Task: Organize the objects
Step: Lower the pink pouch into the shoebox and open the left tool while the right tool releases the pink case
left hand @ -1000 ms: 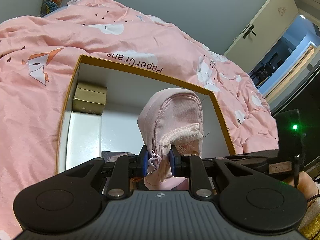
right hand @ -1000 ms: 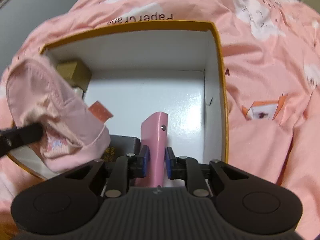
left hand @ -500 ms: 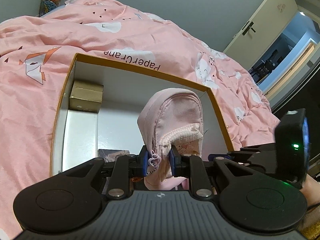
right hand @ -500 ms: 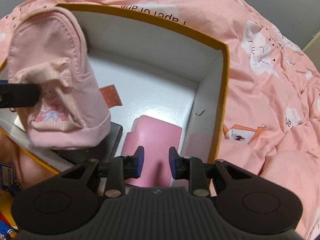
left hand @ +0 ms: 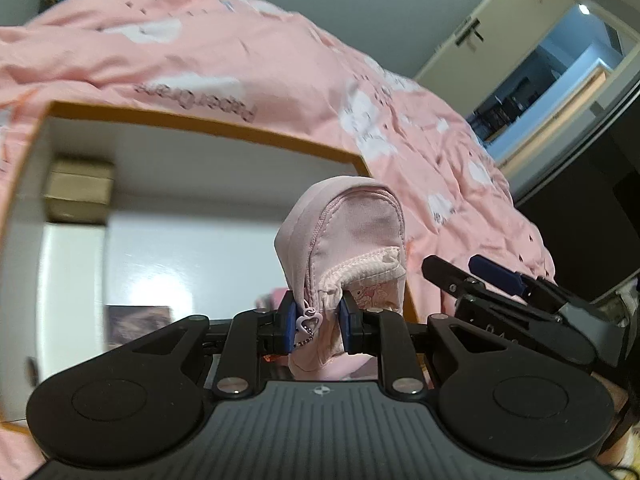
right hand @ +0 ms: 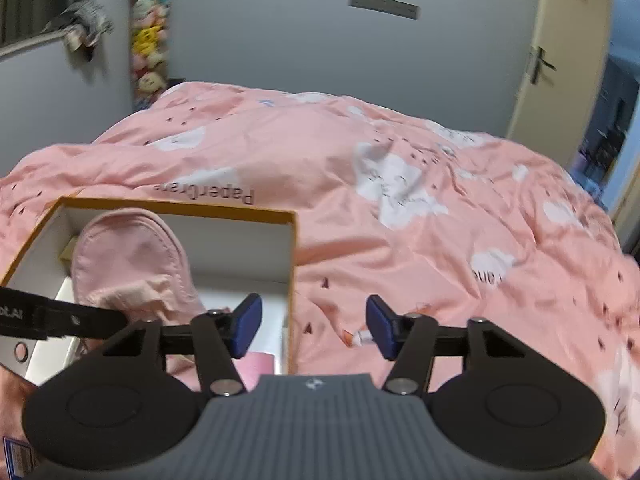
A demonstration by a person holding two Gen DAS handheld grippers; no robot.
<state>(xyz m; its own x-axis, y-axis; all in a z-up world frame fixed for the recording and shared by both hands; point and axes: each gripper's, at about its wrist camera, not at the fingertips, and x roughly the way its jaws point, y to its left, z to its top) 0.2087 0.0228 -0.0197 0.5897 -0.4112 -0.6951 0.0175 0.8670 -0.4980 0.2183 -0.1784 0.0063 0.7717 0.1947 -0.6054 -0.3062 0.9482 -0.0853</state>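
Our left claw (left hand: 316, 326) grips a small pink pouch (left hand: 344, 236) by its lower edge, holding it upright over the white box (left hand: 192, 124) on the bed (right hand: 400, 184). Our right claw (right hand: 316, 326) has just been opening; its jaws stand wide with nothing between them, above the box's right wall.

A home bedroom: a bed under a pink cloud-print duvet (right hand: 400, 208) fills the view, what look like blurred plush toys (right hand: 148, 48) at eleven o'clock, a cream door (right hand: 560, 60) at two.
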